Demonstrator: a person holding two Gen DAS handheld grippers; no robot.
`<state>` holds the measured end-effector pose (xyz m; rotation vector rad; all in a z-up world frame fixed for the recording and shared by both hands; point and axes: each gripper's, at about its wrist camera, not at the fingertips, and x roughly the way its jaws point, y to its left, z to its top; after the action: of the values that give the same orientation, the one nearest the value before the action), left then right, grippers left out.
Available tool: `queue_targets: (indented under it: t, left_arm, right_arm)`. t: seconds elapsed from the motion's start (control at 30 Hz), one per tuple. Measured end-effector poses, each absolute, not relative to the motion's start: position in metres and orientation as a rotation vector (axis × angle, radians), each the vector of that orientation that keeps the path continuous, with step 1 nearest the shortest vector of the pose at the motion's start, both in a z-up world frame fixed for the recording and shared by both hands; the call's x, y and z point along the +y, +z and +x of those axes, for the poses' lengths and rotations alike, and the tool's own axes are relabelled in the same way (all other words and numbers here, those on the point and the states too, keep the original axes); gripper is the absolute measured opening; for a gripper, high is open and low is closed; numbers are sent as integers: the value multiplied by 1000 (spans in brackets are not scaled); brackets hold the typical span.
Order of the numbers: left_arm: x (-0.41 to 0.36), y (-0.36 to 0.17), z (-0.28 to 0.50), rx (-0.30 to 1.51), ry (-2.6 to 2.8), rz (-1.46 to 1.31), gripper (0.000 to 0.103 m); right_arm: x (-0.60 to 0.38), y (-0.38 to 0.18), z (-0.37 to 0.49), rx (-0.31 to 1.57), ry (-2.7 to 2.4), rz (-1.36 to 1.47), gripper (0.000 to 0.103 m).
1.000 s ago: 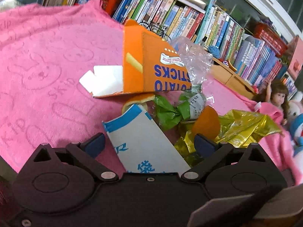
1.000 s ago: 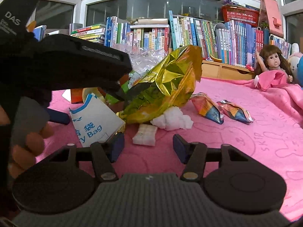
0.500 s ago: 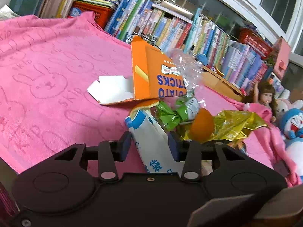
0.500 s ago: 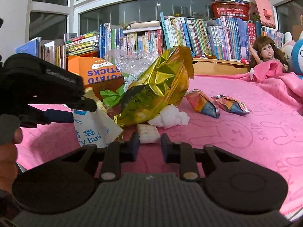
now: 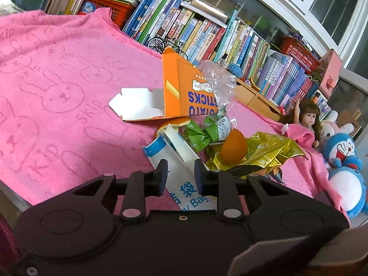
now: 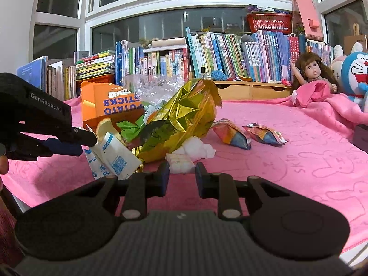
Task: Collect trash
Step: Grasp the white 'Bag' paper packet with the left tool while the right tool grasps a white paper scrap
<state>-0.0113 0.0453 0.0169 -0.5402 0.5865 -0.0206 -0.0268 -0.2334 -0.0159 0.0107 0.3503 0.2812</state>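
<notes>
A heap of trash lies on a pink towel [image 5: 57, 96]. In it are an orange potato-sticks box [image 5: 181, 92], clear plastic [image 5: 218, 82], a green wrapper [image 5: 200, 133], orange peel [image 5: 233, 147] and gold foil [image 5: 262, 154]. My left gripper [image 5: 180, 177] is shut on a white and blue paper bag [image 5: 181, 158], which buckles upward between the fingers. The right wrist view shows that left gripper [image 6: 78, 141] holding the bag [image 6: 115, 156] at the heap's left. My right gripper [image 6: 181, 178] has closed around the near edge of a small white wad [image 6: 180, 165], with a tissue ball [image 6: 197, 148] just behind.
Two snack packets [image 6: 232, 133] [image 6: 264, 134] lie to the right of the gold foil [image 6: 184, 115]. Rows of books [image 6: 230, 53] line the back. A doll [image 6: 310, 73] and plush toys [image 5: 342, 156] sit at the right. The towel's near edge [image 5: 13, 197] drops off at bottom left.
Both grippers went from open to closed. The left one closed on the paper bag, which folded up. The right one closed at the white wad. Both cameras tipped upward a little.
</notes>
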Motion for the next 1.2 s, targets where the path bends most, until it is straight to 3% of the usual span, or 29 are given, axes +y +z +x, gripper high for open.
queue_targets:
  t: [0.07, 0.23, 0.3, 0.37, 0.6, 0.93, 1.2]
  left_arm:
    - [46, 12, -5, 613, 2, -574, 48]
    - [44, 0, 10, 643, 22, -646, 64]
    - [41, 1, 15, 647, 12, -650, 79]
    - [35, 1, 19, 649, 4, -658, 86]
    - [27, 1, 25, 660, -14, -633, 88]
    - [19, 6, 23, 699, -55, -443, 67]
    - [14, 8, 20, 740, -111, -352, 21]
  right_arm:
    - [-233, -17, -27, 356, 281, 14, 31]
    - [-230, -22, -28, 365, 302, -7, 31]
    - [-228, -25, -29, 370, 318, -17, 31]
    - [-225, -26, -31, 368, 343, -19, 31]
    - [-207, -24, -38, 350, 460, -45, 31]
    - [-189, -25, -48, 328, 530, -88, 30]
    - [-187, -28, -52, 331, 550, -107, 30]
